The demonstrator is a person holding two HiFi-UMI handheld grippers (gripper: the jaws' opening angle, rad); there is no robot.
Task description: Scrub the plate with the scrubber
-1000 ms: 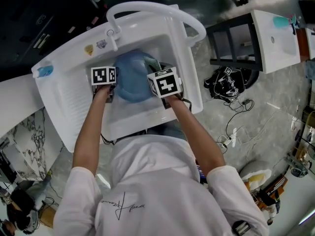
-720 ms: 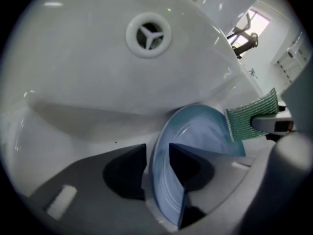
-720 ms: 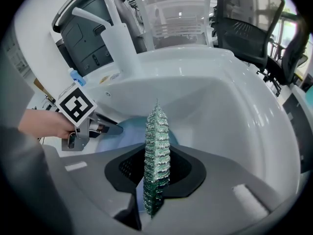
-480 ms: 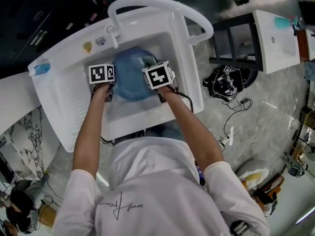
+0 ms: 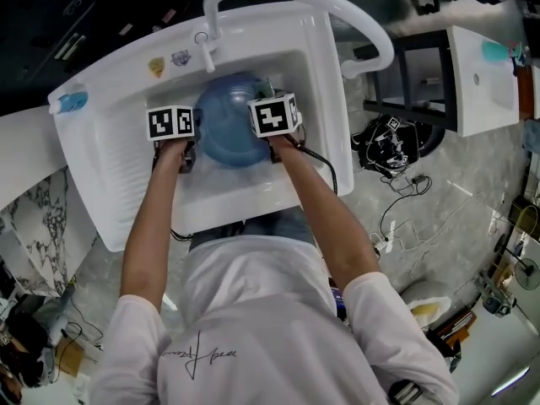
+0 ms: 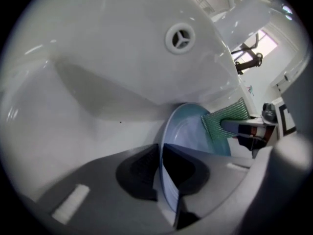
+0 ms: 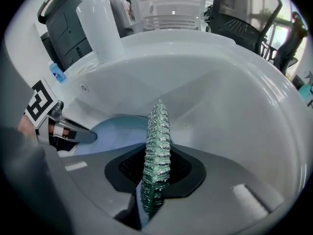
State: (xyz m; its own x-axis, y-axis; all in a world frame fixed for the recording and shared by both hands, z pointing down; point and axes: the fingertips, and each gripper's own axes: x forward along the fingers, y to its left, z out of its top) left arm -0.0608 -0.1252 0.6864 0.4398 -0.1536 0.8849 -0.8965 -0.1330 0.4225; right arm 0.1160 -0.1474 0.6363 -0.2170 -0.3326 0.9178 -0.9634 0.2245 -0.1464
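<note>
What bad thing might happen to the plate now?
The left hand-held gripper, whose jaws have just been closing, pinches only the rim of the blue plate, so a push from the scrubber might make it slip and bang into the sink. The scrubber sits edge-on in the right hand-held gripper and might fold or slide out.

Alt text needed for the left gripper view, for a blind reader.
The left gripper, whose jaws have just been closing, clamps the rim of a blue plate inside a white sink. Beyond, the right gripper holds a green scrubber at the plate's face.
</note>
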